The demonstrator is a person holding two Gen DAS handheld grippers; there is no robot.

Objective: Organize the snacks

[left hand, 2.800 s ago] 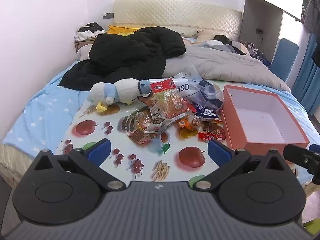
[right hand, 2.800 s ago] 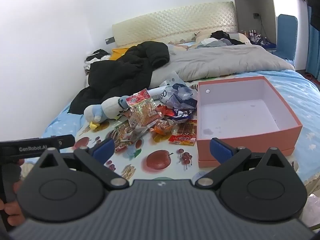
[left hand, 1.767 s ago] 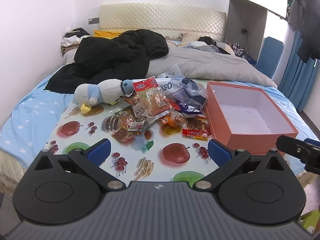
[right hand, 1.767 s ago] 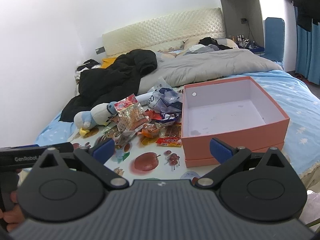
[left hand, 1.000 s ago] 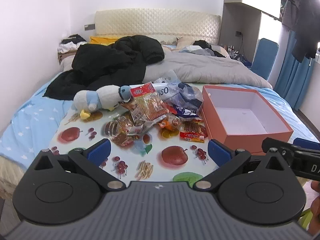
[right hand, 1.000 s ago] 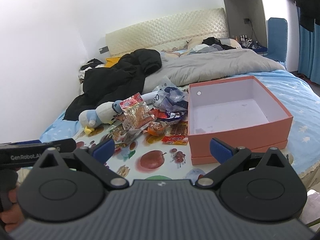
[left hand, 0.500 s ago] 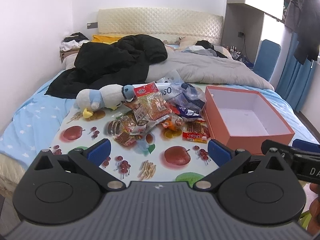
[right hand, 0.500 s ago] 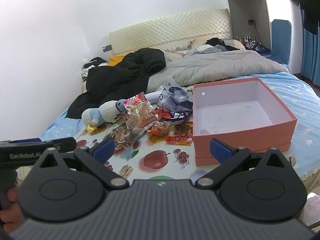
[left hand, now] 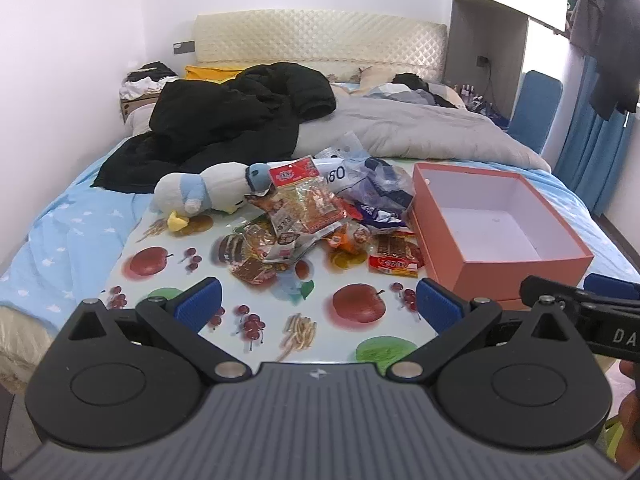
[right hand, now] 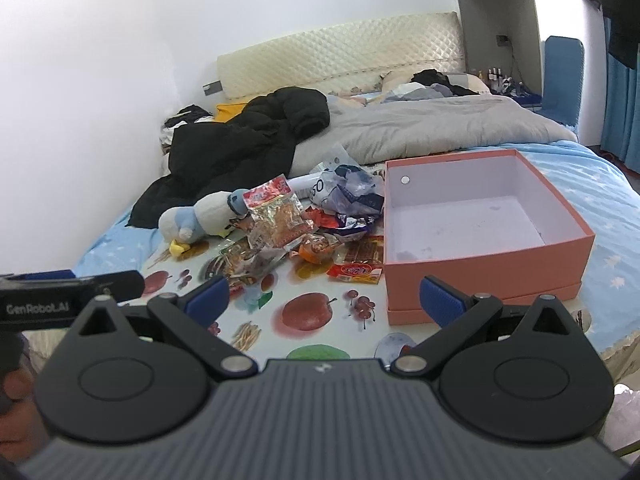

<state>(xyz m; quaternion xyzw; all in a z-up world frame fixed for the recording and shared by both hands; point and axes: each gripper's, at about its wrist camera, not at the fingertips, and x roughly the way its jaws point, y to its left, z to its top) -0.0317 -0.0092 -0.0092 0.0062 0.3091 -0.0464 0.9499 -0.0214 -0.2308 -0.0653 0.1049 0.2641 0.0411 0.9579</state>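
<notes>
We held both sets of fingers wide and empty, left gripper (left hand: 318, 304) and right gripper (right hand: 324, 300), short of the snacks (left hand: 316, 220) heaped at 12 o'clock on the mat (left hand: 256, 280). The red packet (left hand: 394, 258) lay lengthwise toward us. The box (left hand: 500, 220) stood at 2 o'clock, open, touching the heap; bare mat lay between.

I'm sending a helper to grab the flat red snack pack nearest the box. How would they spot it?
Find the pink box on the fruit-print mat. The red pack lies flat against its front-left corner, clear of the snack pile, with brown strips showing above a red label band.
</notes>
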